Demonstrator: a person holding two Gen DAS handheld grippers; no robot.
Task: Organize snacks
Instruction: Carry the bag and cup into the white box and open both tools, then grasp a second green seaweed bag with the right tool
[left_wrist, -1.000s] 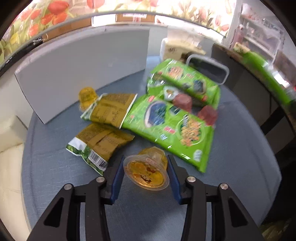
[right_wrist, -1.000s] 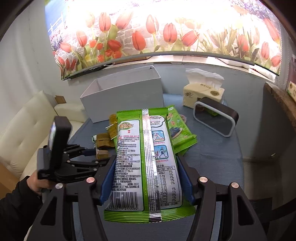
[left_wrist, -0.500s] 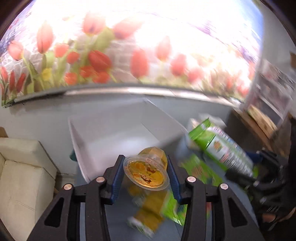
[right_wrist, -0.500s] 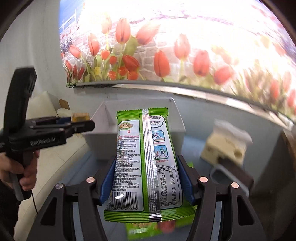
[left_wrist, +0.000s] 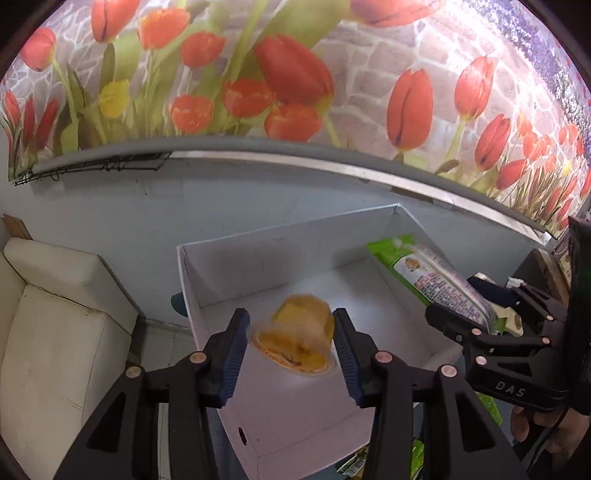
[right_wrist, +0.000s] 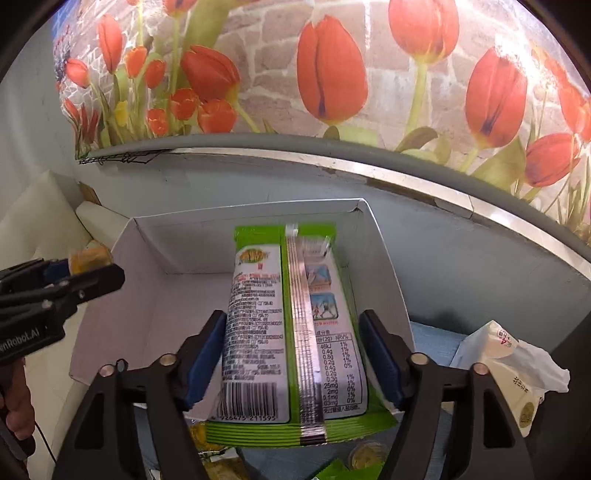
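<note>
A white open box (left_wrist: 229, 291) stands against the wall; it also shows in the right wrist view (right_wrist: 147, 295). My left gripper (left_wrist: 291, 345) is over the box with its jaws spread; a blurred orange jelly cup (left_wrist: 299, 332) is between them, apart from the pads. My right gripper (right_wrist: 291, 354) is over the box's right side, jaws spread, with a green snack bag (right_wrist: 291, 332) between them, tilted down into the box. The bag also shows in the left wrist view (left_wrist: 436, 280).
A cream sofa (left_wrist: 55, 332) stands left of the box. A tissue pack (right_wrist: 513, 362) lies at the right. More snack packets (right_wrist: 221, 461) lie on the blue table below the grippers. The tulip wall (left_wrist: 295, 74) is behind the box.
Both grippers moved from the table up over the box. Both jaws have spread; the jelly cup and the green bag are slipping forward out of them.
</note>
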